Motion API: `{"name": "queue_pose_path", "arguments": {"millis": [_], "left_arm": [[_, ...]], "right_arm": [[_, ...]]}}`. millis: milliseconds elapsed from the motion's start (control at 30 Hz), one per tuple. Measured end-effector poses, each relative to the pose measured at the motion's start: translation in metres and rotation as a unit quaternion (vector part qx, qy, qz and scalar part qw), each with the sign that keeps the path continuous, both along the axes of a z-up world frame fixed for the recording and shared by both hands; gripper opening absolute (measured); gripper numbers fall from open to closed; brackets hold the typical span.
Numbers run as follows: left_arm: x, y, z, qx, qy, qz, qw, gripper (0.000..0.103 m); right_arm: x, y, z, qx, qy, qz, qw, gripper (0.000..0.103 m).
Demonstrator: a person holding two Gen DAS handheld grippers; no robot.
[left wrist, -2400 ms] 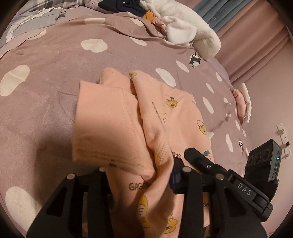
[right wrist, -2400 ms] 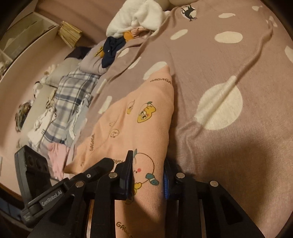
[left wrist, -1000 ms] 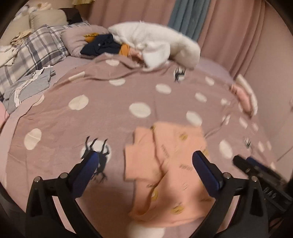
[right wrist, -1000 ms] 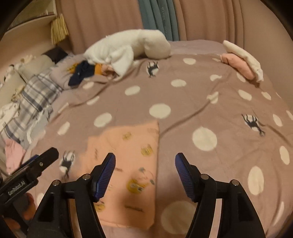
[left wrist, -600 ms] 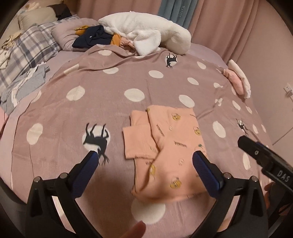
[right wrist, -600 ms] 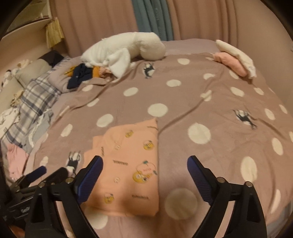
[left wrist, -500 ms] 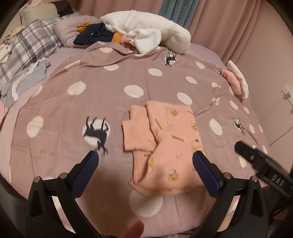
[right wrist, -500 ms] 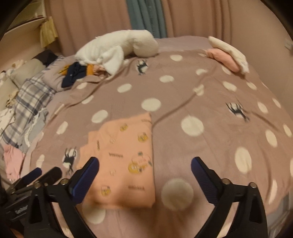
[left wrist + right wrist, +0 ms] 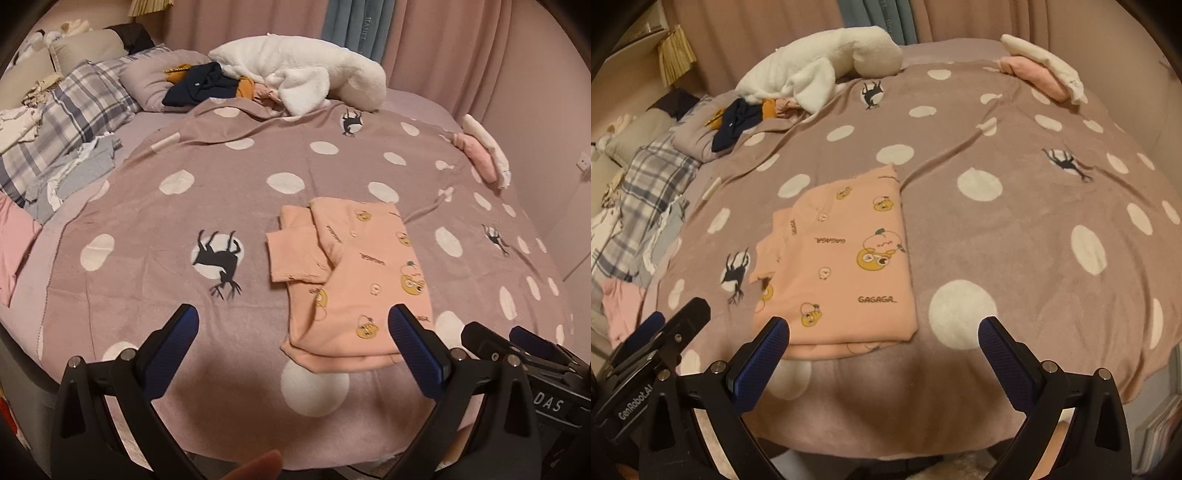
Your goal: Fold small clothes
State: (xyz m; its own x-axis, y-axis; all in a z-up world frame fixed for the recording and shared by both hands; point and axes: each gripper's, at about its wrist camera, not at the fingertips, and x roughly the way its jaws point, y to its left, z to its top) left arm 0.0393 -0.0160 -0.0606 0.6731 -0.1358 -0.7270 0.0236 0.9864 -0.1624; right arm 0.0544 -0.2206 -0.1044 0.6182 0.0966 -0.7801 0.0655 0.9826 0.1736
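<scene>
A peach garment with cartoon bears (image 9: 354, 280) (image 9: 842, 258) lies folded in a rough rectangle on the mauve polka-dot blanket (image 9: 147, 258), one sleeve part sticking out to its left. My left gripper (image 9: 291, 321) hovers open just short of the garment's near edge, nothing between its fingers. My right gripper (image 9: 882, 328) is open wide over the same near edge, also with nothing in it. Each gripper shows in the other's view: the right one (image 9: 498, 336) at the lower right, the left one (image 9: 676, 317) at the lower left.
A white fluffy throw (image 9: 295, 70) and dark clothes (image 9: 201, 86) lie at the bed's far side. A plaid pillow (image 9: 74, 110) and loose laundry are at the left, a pink and white folded pile (image 9: 480, 155) at the far right. The bed's near edge is right below me.
Both grippers let go of the peach garment, opened wide and drew back toward the bed's near edge. The garment now lies folded on the blanket.
</scene>
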Motion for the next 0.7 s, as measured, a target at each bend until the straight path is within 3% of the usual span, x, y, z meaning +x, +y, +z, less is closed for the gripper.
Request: {"name": "queue_pose_path", "arguments": {"millis": [700], "left_arm": [[-0.016, -0.007, 0.003, 0.002, -0.003, -0.017, 0.9998, 0.102]], "right_arm": [[-0.014, 0.006, 0.001, -0.041, 0.0, -0.016, 0.999, 0.101]]}}
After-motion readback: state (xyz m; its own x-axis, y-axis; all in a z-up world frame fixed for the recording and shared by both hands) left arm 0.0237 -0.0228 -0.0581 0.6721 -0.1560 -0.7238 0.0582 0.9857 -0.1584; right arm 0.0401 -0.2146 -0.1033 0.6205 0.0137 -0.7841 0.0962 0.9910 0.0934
